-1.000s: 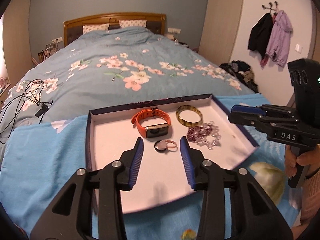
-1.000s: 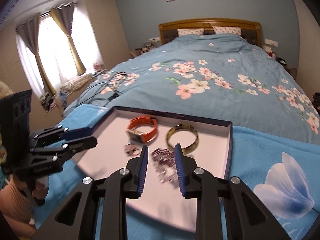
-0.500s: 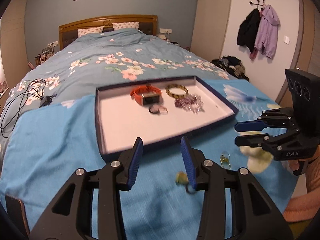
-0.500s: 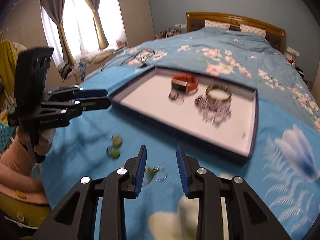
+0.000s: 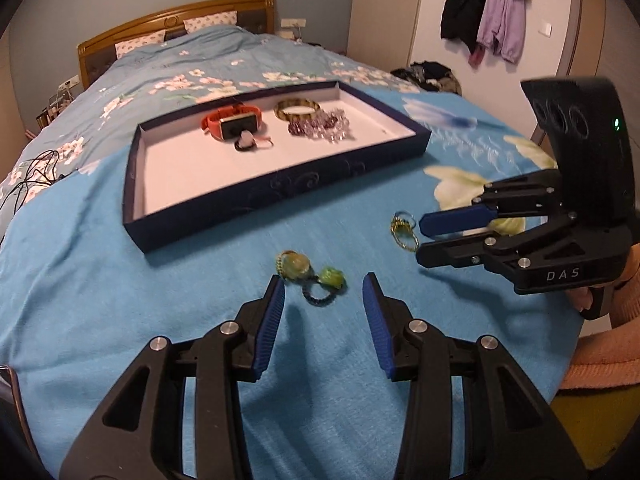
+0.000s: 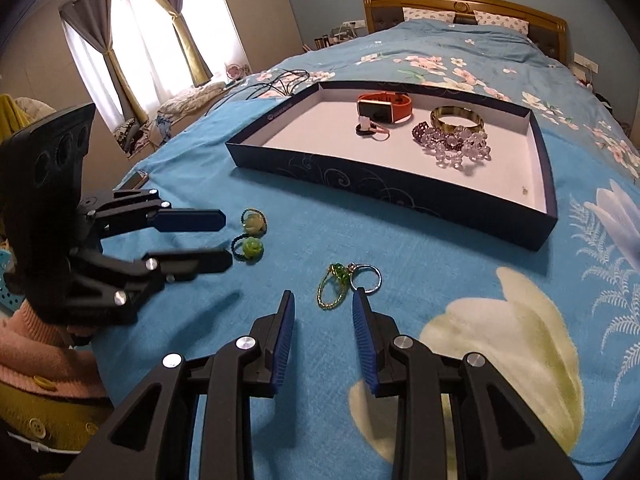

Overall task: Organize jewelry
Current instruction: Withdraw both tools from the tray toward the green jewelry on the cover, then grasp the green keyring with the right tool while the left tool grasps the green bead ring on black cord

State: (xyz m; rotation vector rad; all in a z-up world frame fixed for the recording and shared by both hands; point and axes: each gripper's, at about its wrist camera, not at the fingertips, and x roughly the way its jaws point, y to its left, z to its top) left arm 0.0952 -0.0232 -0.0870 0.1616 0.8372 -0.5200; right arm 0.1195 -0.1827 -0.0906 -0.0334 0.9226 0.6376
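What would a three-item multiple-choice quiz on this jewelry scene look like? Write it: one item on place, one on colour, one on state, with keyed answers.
1. Where do the two green bead rings lie?
A. in the tray
B. on the blue blanket, in front of the tray
C. on a pillow

2. What colour is the watch strap?
A. orange
B. black
C. white

3. How is the right gripper?
A. shut on the key ring
B. shut on a bracelet
C. open, holding nothing

Answers: 1 B, they sit on the blue blanket outside the tray. 2 A, the band is orange. 3 C, its fingers stand apart with the gold chain lying ahead, ungripped.
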